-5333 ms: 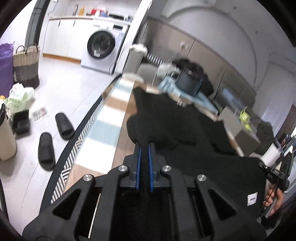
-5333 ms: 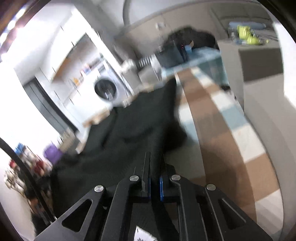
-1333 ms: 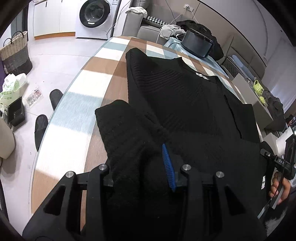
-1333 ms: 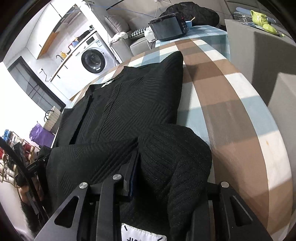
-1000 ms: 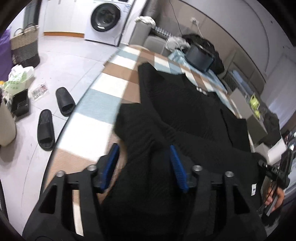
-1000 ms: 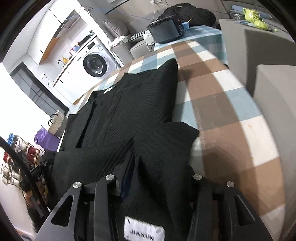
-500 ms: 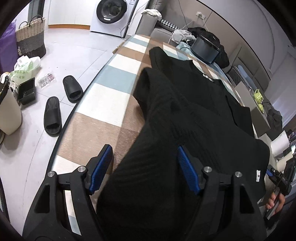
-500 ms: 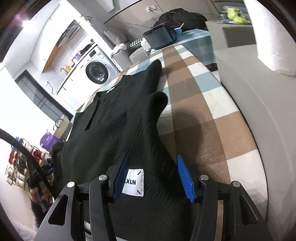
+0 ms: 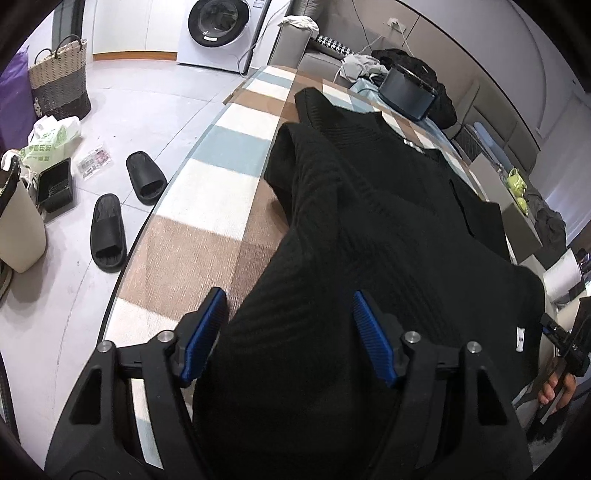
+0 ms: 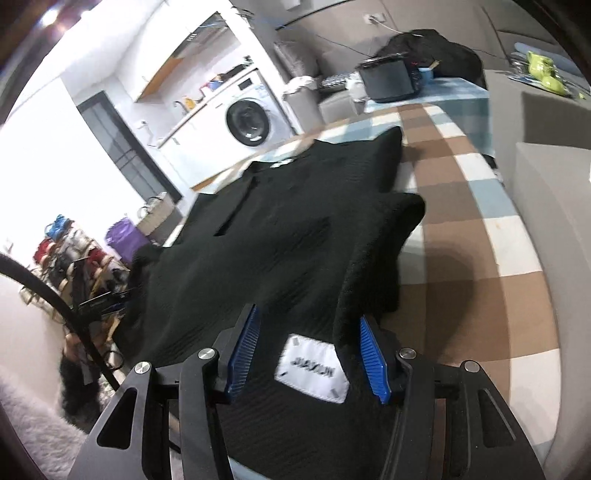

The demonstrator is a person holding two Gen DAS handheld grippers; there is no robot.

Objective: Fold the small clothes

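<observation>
On the floor off the tabletop's left edge, two black slippers (image 9: 125, 210) lie beside a woven basket (image 9: 59, 81), with a washing machine (image 9: 221, 33) against the far wall. I hold the left gripper (image 9: 288, 332) over the near left part of the checked tabletop (image 9: 229, 147). Its blue pads (image 9: 205, 332) stand well apart, and its jaws have just been closing a little. The near hem of the black knit sweater (image 9: 388, 229) lies between them, but the left pad shows a gap to the cloth, so I count nothing gripped there. The sweater spreads lengthwise down the middle of the tabletop, its collar toward the far edge; a folded sleeve lies on its left side. Past the far edge sits a dark box-shaped appliance (image 9: 406, 92) among heaped clothes. At the near right corner, a hand (image 9: 557, 387) on the other tool shows in the left wrist view.

From the right wrist view, the right gripper (image 10: 308, 350) straddles the sweater's near right hem, jaws about half open. A white sewn label (image 10: 314, 369) lies flat between the blue pads (image 10: 373, 358). The cloth reaches the right pad; whether it presses I cannot tell. Bare brown, white and blue checks run along the tabletop's right edge, with a grey sofa (image 10: 546, 177) beyond.
</observation>
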